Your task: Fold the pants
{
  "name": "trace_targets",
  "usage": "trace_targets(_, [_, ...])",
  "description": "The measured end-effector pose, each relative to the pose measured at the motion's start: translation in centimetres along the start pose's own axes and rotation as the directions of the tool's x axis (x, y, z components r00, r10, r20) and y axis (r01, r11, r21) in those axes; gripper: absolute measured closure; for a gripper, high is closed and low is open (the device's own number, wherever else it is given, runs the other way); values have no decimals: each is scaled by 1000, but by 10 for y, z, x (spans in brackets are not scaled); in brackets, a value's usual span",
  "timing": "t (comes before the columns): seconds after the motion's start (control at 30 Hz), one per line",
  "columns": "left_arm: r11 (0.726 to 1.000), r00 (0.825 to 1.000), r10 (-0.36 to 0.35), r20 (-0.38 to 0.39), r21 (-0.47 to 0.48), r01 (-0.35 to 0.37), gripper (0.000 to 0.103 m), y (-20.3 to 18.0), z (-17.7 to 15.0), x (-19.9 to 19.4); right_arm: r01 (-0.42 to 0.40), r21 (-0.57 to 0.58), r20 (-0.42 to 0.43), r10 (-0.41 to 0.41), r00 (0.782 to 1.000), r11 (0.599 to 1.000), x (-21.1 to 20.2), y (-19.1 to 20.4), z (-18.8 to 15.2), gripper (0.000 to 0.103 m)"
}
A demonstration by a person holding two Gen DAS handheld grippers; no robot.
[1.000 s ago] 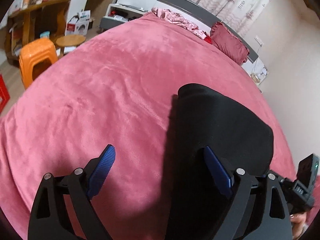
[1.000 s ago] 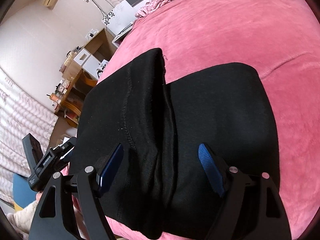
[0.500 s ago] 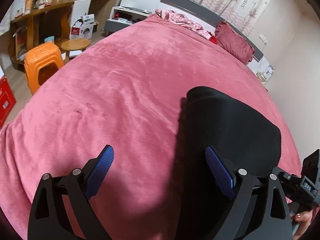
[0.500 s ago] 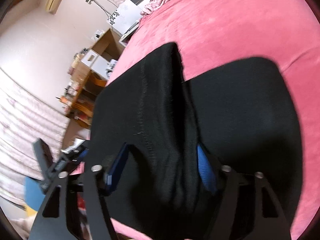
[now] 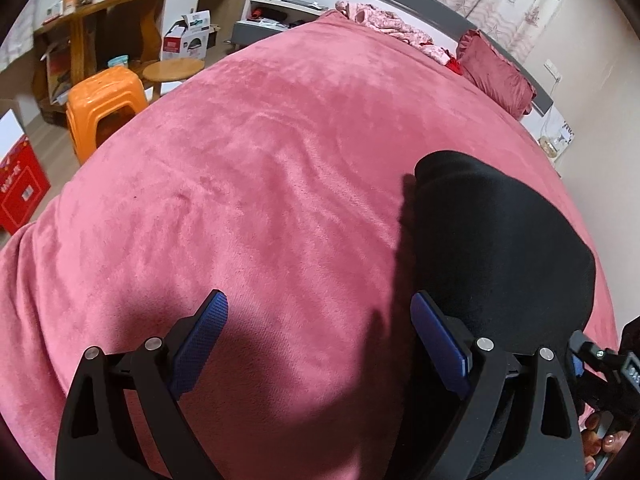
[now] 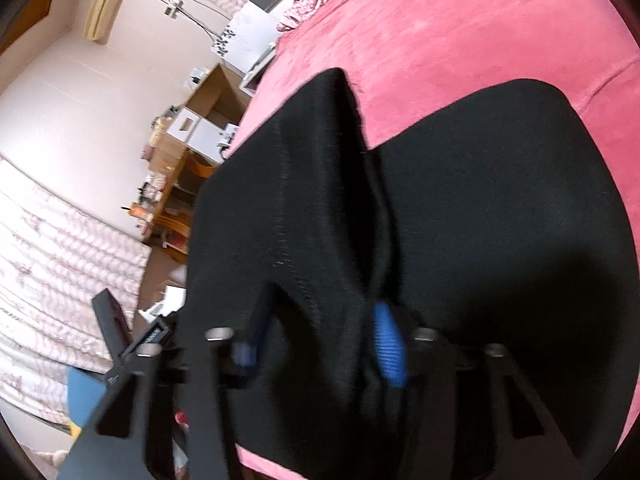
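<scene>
The black pants (image 5: pixel 500 248) lie folded on the pink bed cover (image 5: pixel 260 200), at the right of the left wrist view. My left gripper (image 5: pixel 320 332) is open and empty, hovering over the cover just left of the pants. In the right wrist view the pants (image 6: pixel 500 208) fill the middle. My right gripper (image 6: pixel 320 344) is shut on a raised fold of the pants (image 6: pixel 304 208), lifting it off the layer beneath. The blue pads (image 6: pixel 387 344) press into the cloth.
An orange stool (image 5: pixel 102 104), a round wooden stool (image 5: pixel 173 69) and a red box (image 5: pixel 20 184) stand left of the bed. A red pillow (image 5: pixel 496 76) and patterned clothes (image 5: pixel 384 26) lie at the headboard. A desk with boxes (image 6: pixel 192 128) stands beyond the bed.
My right gripper has closed on the pants' upper fold and lifted it. My left gripper has drawn back to the left, off the pants, staying open.
</scene>
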State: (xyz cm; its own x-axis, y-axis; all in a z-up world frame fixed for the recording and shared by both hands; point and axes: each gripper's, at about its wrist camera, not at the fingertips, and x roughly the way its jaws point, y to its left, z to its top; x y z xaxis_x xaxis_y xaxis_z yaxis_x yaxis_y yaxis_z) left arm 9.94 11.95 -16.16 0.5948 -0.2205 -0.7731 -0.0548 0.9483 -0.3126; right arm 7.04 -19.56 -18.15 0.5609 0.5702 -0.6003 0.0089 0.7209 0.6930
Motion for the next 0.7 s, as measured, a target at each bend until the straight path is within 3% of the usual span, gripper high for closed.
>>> trace_targets(0.1, [1000, 1000, 11, -9, -17, -11, 11, 3, 0, -1, -45, 18, 7, 45, 999, 999, -6, 6, 3, 86])
trace_targets(0.23, [998, 998, -46, 53, -33, 48, 11, -1, 3, -21, -90, -75, 55, 94, 994, 993, -32, 36, 9, 89])
trace_targets(0.33, [997, 993, -65, 103, 44, 60, 11, -21, 3, -35, -117, -132, 101, 130, 986, 984, -63, 57, 15, 91])
trace_targets(0.43, [988, 991, -95, 99, 131, 82, 11, -47, 1, -39, -115, -156, 158, 139, 978, 981, -97, 60, 21, 91])
trace_targets(0.7, [926, 985, -168, 35, 349, 145, 11, -120, -13, -27, -26, -36, 194, 32, 980, 999, -137, 3, 18, 92])
